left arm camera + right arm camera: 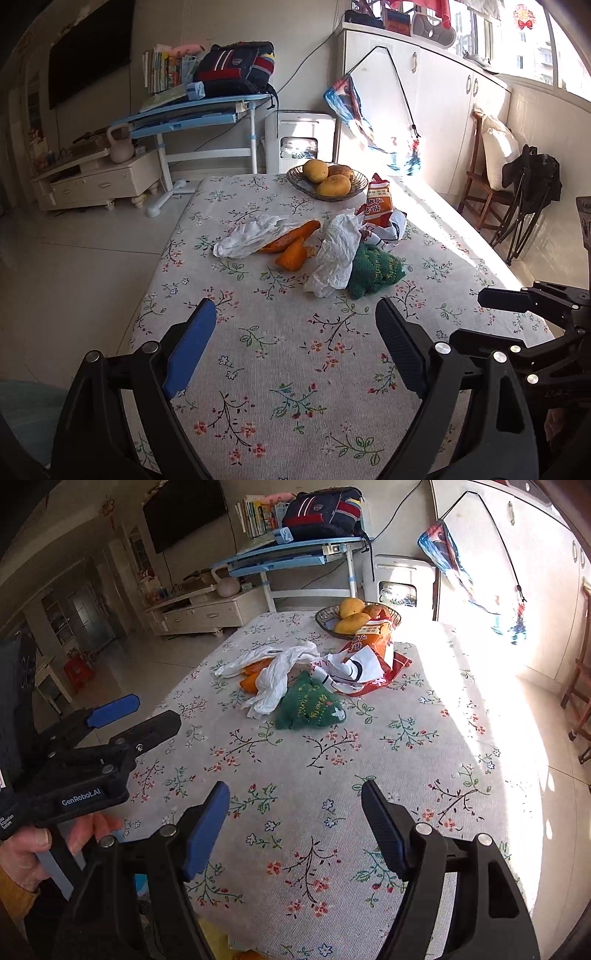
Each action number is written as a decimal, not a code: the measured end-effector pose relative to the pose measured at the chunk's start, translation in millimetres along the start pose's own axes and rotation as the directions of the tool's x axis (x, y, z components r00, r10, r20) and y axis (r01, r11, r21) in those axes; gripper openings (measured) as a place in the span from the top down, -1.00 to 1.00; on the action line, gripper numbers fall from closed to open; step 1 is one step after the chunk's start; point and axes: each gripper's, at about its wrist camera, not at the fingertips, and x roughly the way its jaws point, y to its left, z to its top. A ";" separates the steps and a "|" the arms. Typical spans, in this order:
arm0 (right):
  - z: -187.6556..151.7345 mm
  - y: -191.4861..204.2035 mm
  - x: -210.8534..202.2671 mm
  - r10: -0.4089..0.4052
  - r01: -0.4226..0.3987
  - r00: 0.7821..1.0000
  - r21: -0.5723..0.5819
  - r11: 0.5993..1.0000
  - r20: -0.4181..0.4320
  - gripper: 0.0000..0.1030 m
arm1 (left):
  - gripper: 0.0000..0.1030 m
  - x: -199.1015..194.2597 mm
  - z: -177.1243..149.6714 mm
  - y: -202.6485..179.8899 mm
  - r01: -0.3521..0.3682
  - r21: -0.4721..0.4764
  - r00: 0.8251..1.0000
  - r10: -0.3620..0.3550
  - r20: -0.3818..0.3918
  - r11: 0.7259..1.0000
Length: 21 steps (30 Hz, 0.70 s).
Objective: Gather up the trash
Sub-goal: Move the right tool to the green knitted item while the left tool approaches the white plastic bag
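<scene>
I am holding my left gripper (295,332) and right gripper (295,812) with jaws spread, empty, over the floral tablecloth (295,387), short of the crumpled tissues (334,254) and orange peels (293,254).

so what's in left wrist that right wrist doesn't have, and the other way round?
Left wrist only: a wooden chair with a white sack and a black folding chair by the cabinets, plus the right gripper entering at right.

Right wrist only: the person's left hand holding the left gripper, and a red stool on the floor.

Both: floral table, tissues, orange peel, green knitted item, snack wrapper, mango basket. Both jaws open.
</scene>
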 end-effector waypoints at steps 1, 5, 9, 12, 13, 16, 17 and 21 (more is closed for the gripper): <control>5.0 -1.4 6.1 -0.003 0.003 1.000 -0.006 1.000 -0.005 -0.38 | -0.65 3.1 3.7 0.4 0.003 0.001 1.000 -0.003 0.000 1.000; 21.9 -7.8 27.5 -0.017 0.017 1.000 -0.020 1.000 -0.018 -0.38 | -0.65 16.3 12.6 5.0 0.005 -0.006 1.000 -0.005 -0.009 1.000; 35.3 -14.2 46.8 -0.031 0.030 0.999 -0.027 0.999 -0.027 -0.38 | -0.65 28.5 8.9 13.8 0.006 -0.030 0.999 -0.007 -0.032 1.000; 40.8 -20.0 58.3 -0.030 0.030 0.999 -0.017 0.999 -0.030 -0.38 | -0.65 36.4 4.0 20.3 0.020 -0.074 0.998 -0.025 -0.060 0.997; 41.8 -22.0 61.6 -0.024 0.024 0.999 -0.009 1.000 -0.030 -0.38 | -0.65 37.5 3.9 21.1 0.028 -0.081 0.998 -0.033 -0.060 0.996; 42.6 -24.2 68.5 -0.001 0.002 0.999 0.022 1.000 -0.038 -0.34 | -0.65 40.1 7.1 19.0 0.033 -0.070 0.998 -0.037 -0.053 0.997; 43.3 -23.3 70.7 0.008 -0.007 0.999 0.025 1.000 -0.041 -0.34 | -0.66 42.3 9.2 17.5 0.038 -0.064 0.998 -0.042 -0.055 0.997; 48.7 -16.5 79.9 0.035 -0.034 0.998 0.018 0.999 -0.046 -0.28 | -0.65 50.4 23.7 10.1 0.059 -0.036 0.997 -0.061 -0.050 0.998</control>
